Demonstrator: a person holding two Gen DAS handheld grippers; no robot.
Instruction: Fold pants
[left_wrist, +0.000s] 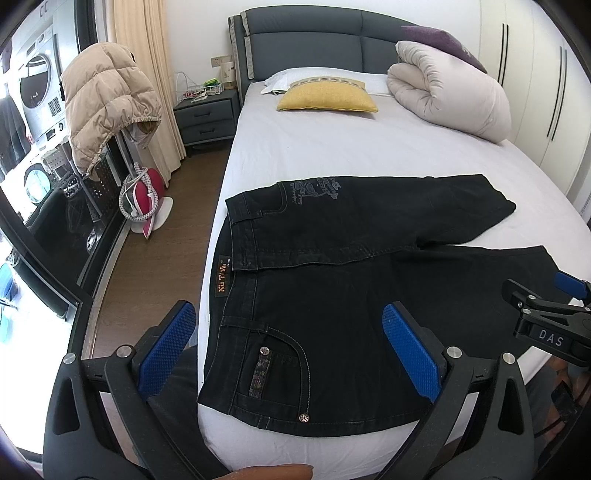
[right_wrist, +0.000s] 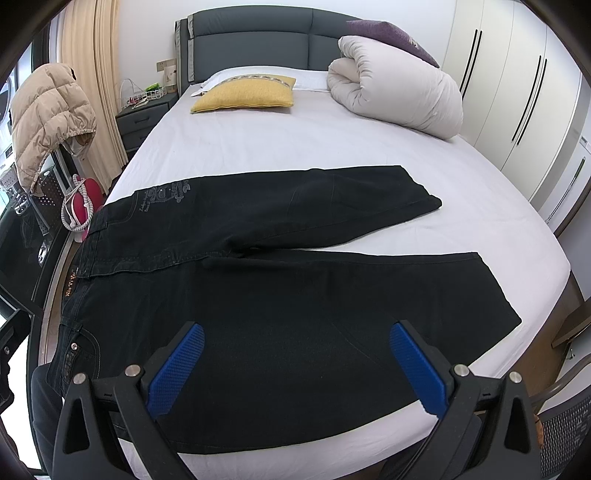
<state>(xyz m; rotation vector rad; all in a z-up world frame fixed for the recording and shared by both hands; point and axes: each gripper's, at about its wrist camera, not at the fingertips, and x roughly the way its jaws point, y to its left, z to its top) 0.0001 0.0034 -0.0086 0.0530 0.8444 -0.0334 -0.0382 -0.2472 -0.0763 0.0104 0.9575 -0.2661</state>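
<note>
Black pants flat on bed, long axis left-right, waistband left. Left gripper over waistband end, right gripper over near leg; both jaws apart, empty

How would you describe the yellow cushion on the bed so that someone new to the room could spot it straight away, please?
Start at the dark grey padded headboard of the white-sheeted bed. Just in front of it, towards the nightstand side, the yellow cushion lies flat on the sheet. It is the only yellow item there, with a patterned band along its far edge, unlike the rolled pale duvet and purple cushion beside it.
</note>
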